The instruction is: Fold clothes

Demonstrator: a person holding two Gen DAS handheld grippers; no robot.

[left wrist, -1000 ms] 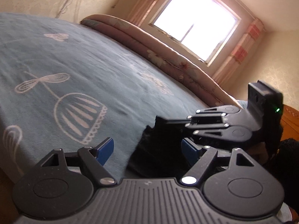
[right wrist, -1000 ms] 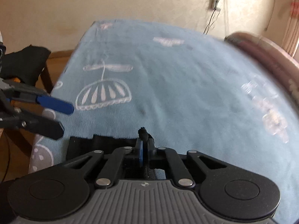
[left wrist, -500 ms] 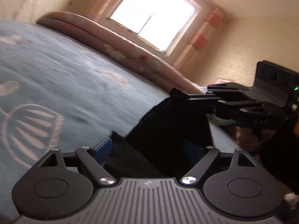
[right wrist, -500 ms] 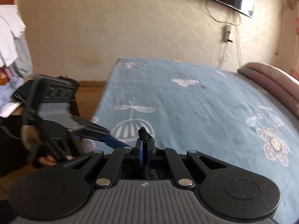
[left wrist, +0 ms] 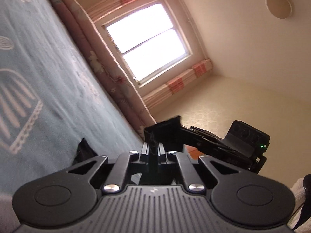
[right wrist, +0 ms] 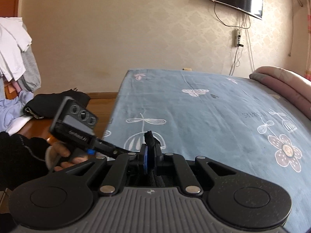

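Two hand-held tools meet over the near edge of a bed, both clamped on the same black garment [left wrist: 165, 131]. The left tool [left wrist: 153, 149] has its jaws closed together on a frayed, fuzzy fold of the dark cloth, which rises just past the tips. The right tool [right wrist: 150, 151], seen from its own camera with blue pads pressed together, pinches a small tuft of the same soft knit; more of the fabric hangs below its jaws. From the right wrist view, the left tool reaches in from the left, its tip touching the right tool's linkage, held by a hand [right wrist: 62, 155] in a black sleeve. The bed [right wrist: 213, 116] wears a blue-grey, short-napped cover printed with white outline motifs and a pink flower; its flat top lies open and wide. A rolled pink quilt [right wrist: 281, 83] lines the far side. Left of the bed's straight edge, a wooden surface [right wrist: 37, 124] carries a heap of dark and pale clothing [right wrist: 48, 104]. A bright window [left wrist: 147, 42] with striped curtains fills the left view.
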